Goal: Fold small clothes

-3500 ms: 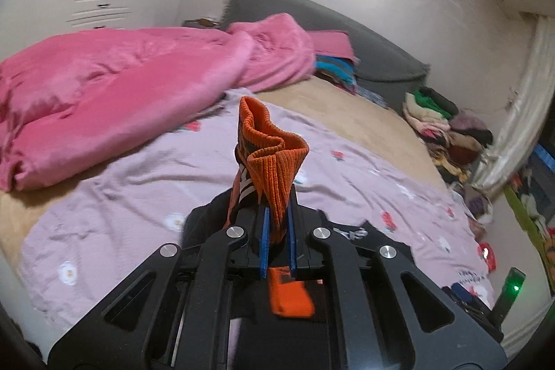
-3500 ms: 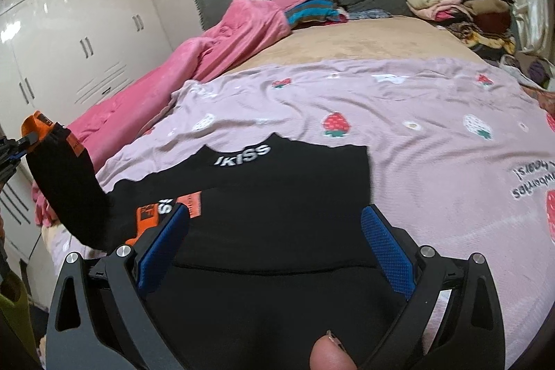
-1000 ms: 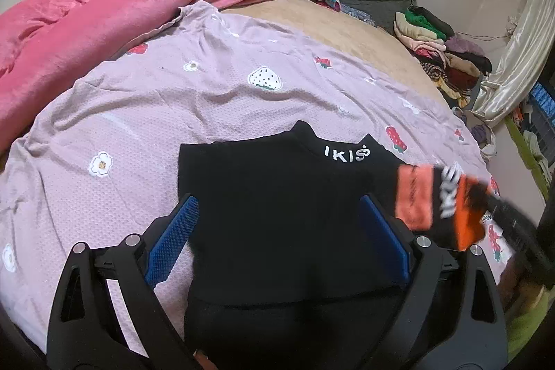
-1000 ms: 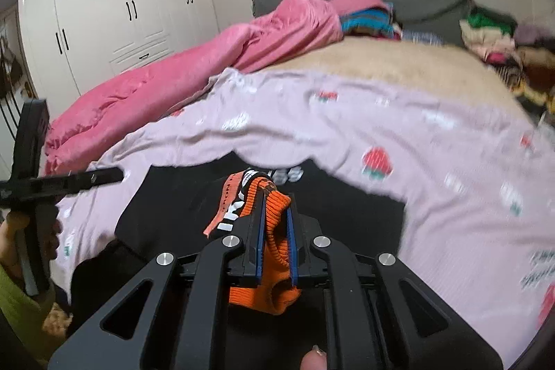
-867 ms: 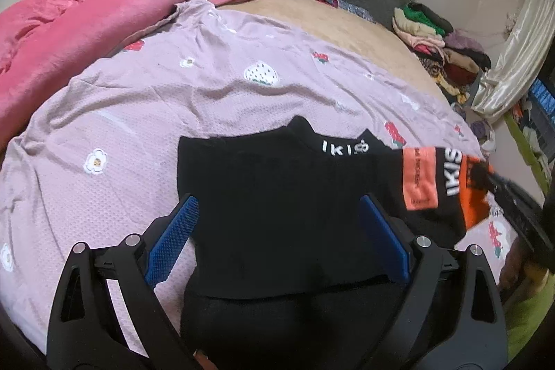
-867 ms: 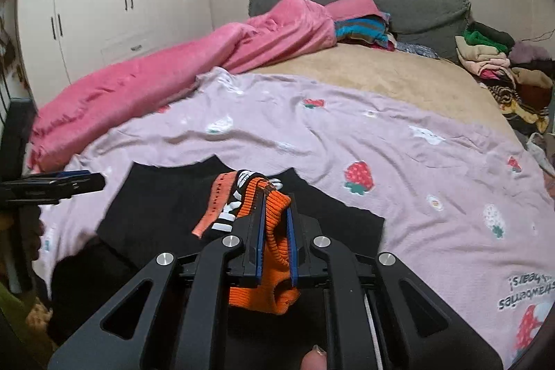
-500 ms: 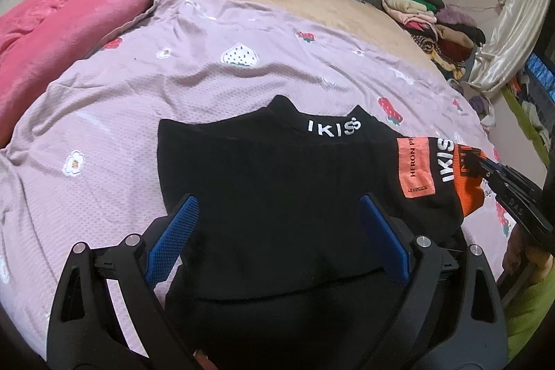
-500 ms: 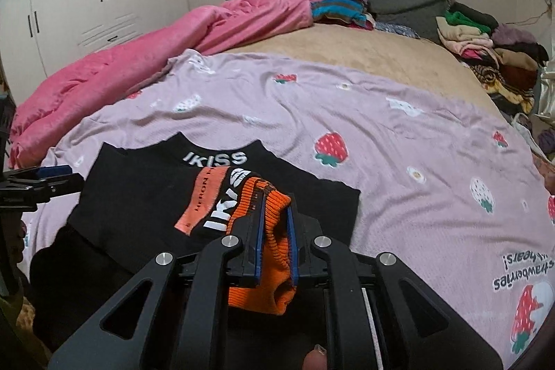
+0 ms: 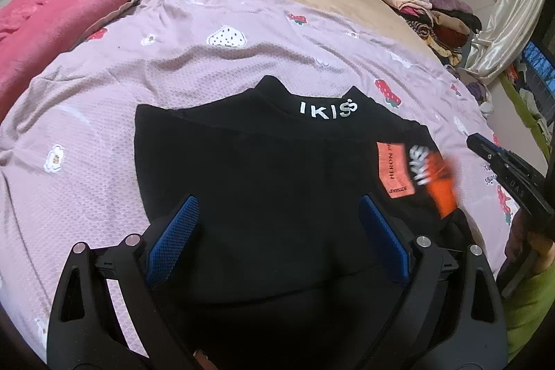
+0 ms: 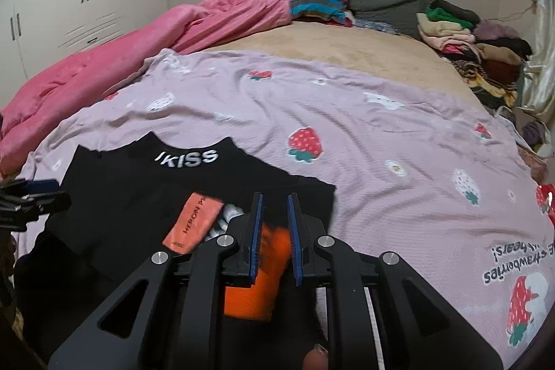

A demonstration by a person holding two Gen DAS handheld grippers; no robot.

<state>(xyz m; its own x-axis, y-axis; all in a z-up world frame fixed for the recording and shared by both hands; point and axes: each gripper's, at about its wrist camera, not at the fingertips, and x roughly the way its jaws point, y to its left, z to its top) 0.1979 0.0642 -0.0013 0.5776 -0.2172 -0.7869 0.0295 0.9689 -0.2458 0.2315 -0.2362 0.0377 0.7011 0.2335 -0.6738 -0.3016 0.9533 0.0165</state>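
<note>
Black top (image 9: 263,182) lies flat on lilac strawberry-print sheet (image 9: 194,65) near bed's front edge, collar lettering facing away toward headboard. Sleeve with orange cuff (image 10: 258,269) folded inward over body of top, orange label (image 10: 194,224) beside it. Right gripper (image 10: 274,221) narrow, pads slightly parted, cuff between them but no longer pinched. Left gripper (image 9: 277,238) wide, hovering above garment's lower half, holding nothing. Pink blanket (image 10: 138,51) bunched along left; clothes pile (image 10: 468,44) at far right.
</note>
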